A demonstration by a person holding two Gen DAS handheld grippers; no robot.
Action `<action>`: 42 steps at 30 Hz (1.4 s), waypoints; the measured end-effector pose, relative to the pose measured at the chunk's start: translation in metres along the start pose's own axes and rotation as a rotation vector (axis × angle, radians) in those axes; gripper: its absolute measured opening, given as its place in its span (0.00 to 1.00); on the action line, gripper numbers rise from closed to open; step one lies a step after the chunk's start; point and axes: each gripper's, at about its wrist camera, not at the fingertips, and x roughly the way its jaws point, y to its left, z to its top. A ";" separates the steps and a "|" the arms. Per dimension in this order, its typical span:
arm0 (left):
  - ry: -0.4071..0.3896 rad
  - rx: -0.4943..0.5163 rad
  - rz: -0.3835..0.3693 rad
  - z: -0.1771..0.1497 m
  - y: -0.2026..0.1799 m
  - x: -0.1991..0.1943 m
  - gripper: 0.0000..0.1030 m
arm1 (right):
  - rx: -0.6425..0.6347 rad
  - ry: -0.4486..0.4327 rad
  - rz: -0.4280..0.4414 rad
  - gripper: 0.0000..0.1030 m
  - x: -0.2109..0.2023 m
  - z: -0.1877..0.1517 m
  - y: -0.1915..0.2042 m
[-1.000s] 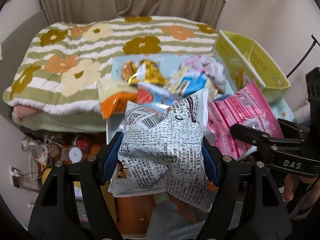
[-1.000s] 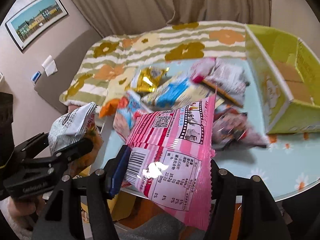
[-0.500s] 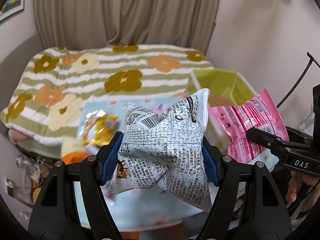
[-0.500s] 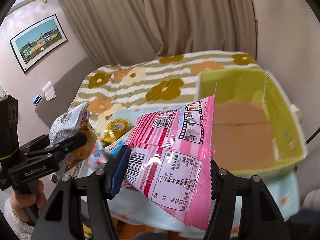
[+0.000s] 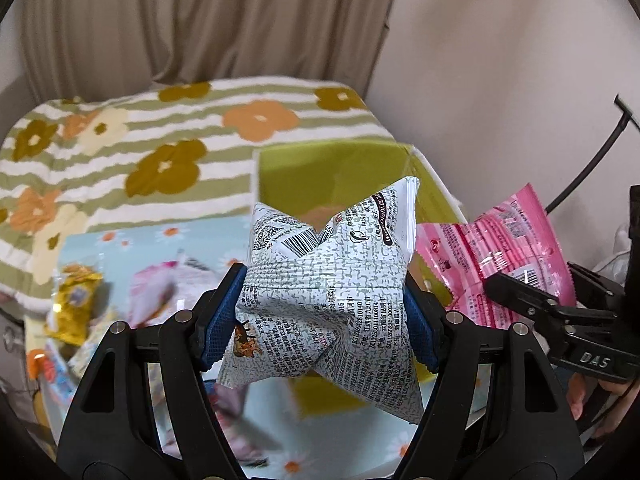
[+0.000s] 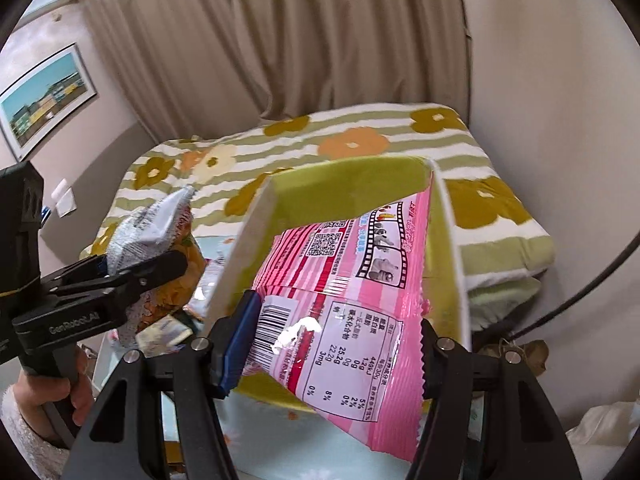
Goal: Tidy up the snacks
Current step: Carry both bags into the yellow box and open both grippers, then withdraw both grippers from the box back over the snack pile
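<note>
Carry both packets over the green box (image 6: 352, 184) rim before letting go, low enough to drop flat. Left tongs (image 5: 320, 320) clenched on the grey-white snack bag (image 5: 332, 300), crumpled and puffy, in the air before the box. Right tongs (image 6: 336, 344) clenched on the pink packet (image 6: 348, 300), glossy and flat, above the box opening. More snacks (image 5: 76, 304) loose on the counter (image 5: 208, 236).

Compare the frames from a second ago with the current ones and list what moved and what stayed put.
Both grippers carried their bags away from the snack pile toward the green box: the left gripper with the white-and-grey snack bag, the right gripper with the pink snack bag, which now hangs in front of the box's opening. Unchanged: both grips, neither bag released; the loose snacks remain on the table.
</note>
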 end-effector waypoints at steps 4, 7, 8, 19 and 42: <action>0.063 0.035 -0.001 0.006 -0.011 0.037 0.70 | 0.020 0.016 -0.037 0.57 0.007 0.000 -0.019; 0.097 0.080 -0.004 0.004 -0.019 0.058 0.81 | 0.042 0.026 -0.056 0.57 0.010 0.002 -0.032; 0.110 0.092 0.002 0.004 -0.020 0.063 0.86 | 0.046 0.029 -0.061 0.57 0.011 0.004 -0.035; 0.118 0.086 0.030 -0.010 0.004 0.048 0.96 | 0.060 0.064 -0.072 0.57 0.023 0.001 -0.041; 0.038 0.059 0.071 -0.024 0.011 0.004 0.96 | 0.036 0.022 -0.053 1.00 0.020 -0.010 -0.038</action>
